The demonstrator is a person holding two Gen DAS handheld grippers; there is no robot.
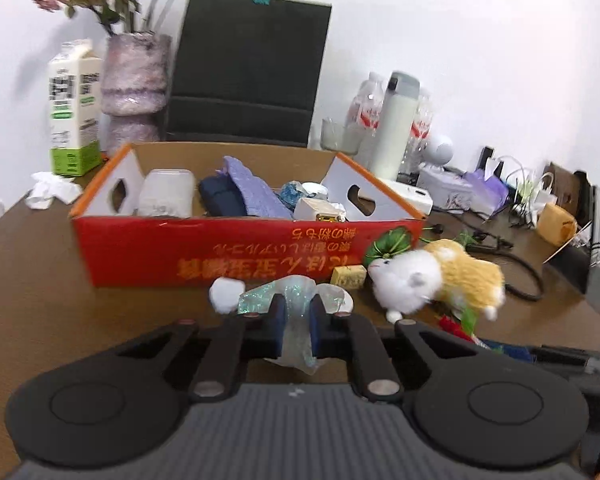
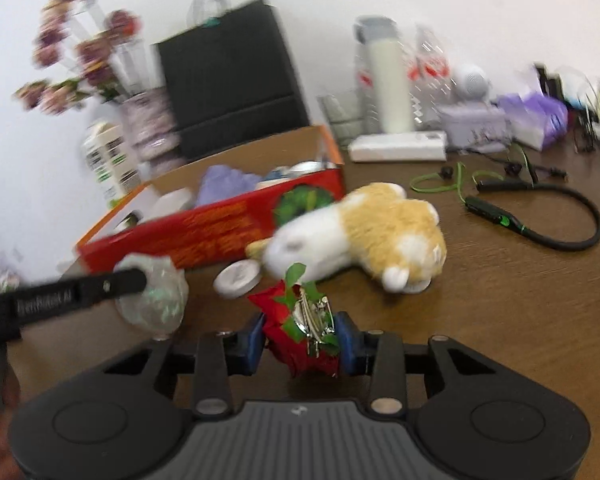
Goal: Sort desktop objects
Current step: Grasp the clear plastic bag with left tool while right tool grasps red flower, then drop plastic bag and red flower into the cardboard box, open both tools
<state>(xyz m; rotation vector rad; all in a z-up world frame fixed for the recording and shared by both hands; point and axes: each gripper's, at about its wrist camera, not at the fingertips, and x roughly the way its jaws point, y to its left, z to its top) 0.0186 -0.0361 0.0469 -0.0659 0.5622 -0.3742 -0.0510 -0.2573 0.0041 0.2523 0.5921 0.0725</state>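
My left gripper [image 1: 298,322] is shut on a glittery translucent bow [image 1: 296,300] with a white pompom, held just in front of the red cardboard box [image 1: 220,252]. The same bow [image 2: 152,300] shows at the left of the right wrist view, held by the left gripper's fingers [image 2: 128,280]. My right gripper [image 2: 300,336] is shut on a red flower hair clip [image 2: 300,320] with green leaves and a metal clasp. A white and tan plush toy [image 2: 364,236] lies on the table right of the box, also seen in the left wrist view [image 1: 432,276].
The box holds a purple cloth [image 1: 252,188], a dark blue item and white containers. A milk carton [image 1: 74,116], flower vase [image 1: 134,80], black paper bag [image 1: 248,68] and bottles [image 1: 396,120] stand behind. A white round lid [image 2: 238,276], green-black cable [image 2: 540,216] lie on the brown table [image 2: 500,312].
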